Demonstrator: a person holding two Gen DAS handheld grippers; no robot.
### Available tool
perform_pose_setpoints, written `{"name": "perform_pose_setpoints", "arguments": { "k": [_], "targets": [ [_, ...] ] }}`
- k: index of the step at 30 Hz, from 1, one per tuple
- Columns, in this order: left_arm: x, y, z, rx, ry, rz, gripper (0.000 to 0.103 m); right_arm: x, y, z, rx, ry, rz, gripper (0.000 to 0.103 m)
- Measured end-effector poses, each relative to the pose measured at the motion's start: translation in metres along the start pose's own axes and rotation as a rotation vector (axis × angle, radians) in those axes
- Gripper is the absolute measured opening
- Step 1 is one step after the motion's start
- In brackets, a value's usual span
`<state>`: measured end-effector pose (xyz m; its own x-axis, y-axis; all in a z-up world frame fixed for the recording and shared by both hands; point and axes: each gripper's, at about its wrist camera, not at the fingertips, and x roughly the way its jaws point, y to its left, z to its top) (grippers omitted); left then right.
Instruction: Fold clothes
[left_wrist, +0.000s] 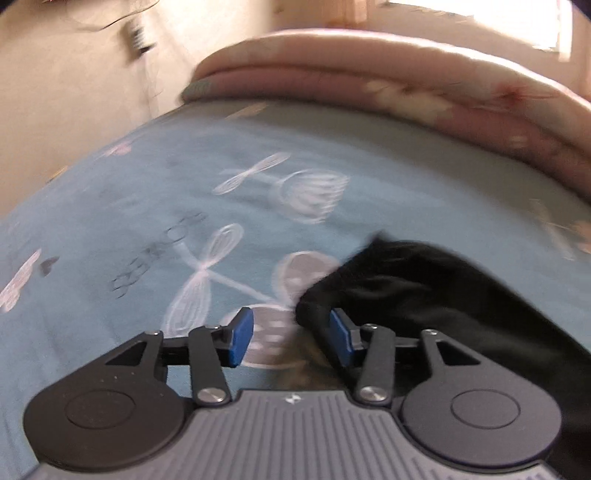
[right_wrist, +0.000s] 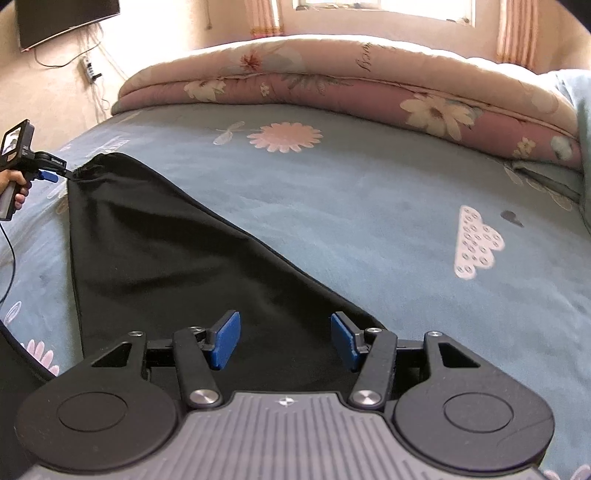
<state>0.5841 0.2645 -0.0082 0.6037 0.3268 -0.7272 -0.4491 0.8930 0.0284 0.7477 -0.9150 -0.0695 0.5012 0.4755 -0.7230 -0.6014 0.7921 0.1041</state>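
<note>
In the blurred left wrist view, the left gripper (left_wrist: 291, 338) stands partly open with nothing pinched; a bunched corner of the soft black cloth garment (left_wrist: 424, 291) touches its right blue pad (left_wrist: 340, 332). The garment lies on the blue printed bedsheet (left_wrist: 147, 192).

In the right wrist view, the right gripper (right_wrist: 286, 339) hangs half open above the garment's matte, flat lower edge, gripping nothing. A folded pink floral quilt (right_wrist: 332, 85) lies beyond.

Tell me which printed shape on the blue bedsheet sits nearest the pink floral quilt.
The pink daisy print, just below the folded pink floral quilt. The white dotted cloud print lies farther down the blue bedsheet.
</note>
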Motion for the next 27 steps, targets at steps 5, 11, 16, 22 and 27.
{"name": "perform_pose_setpoints", "arguments": {
  "k": [5, 11, 16, 22, 27],
  "targets": [
    [-0.016, -0.075, -0.008, 0.21, 0.047, -0.297, 0.049, 0.039, 0.009, 0.014, -0.015, 0.047, 0.037, 0.055],
    [0.005, -0.152, -0.039, 0.461, 0.121, -0.45, 0.051, 0.071, 0.018, 0.011, -0.015, 0.103, 0.062, 0.055],
    [0.039, -0.173, -0.017, 0.438, 0.052, -0.397, 0.069, 0.072, 0.02, 0.004, -0.001, 0.11, 0.073, 0.055],
    [0.065, -0.184, 0.011, 0.33, 0.017, -0.342, 0.076, 0.07, 0.017, 0.002, 0.026, 0.103, 0.061, 0.056],
    [0.032, -0.161, 0.012, 0.31, -0.029, -0.377, 0.072, 0.054, 0.016, 0.0, 0.03, 0.078, 0.056, 0.056]
  ]
}}
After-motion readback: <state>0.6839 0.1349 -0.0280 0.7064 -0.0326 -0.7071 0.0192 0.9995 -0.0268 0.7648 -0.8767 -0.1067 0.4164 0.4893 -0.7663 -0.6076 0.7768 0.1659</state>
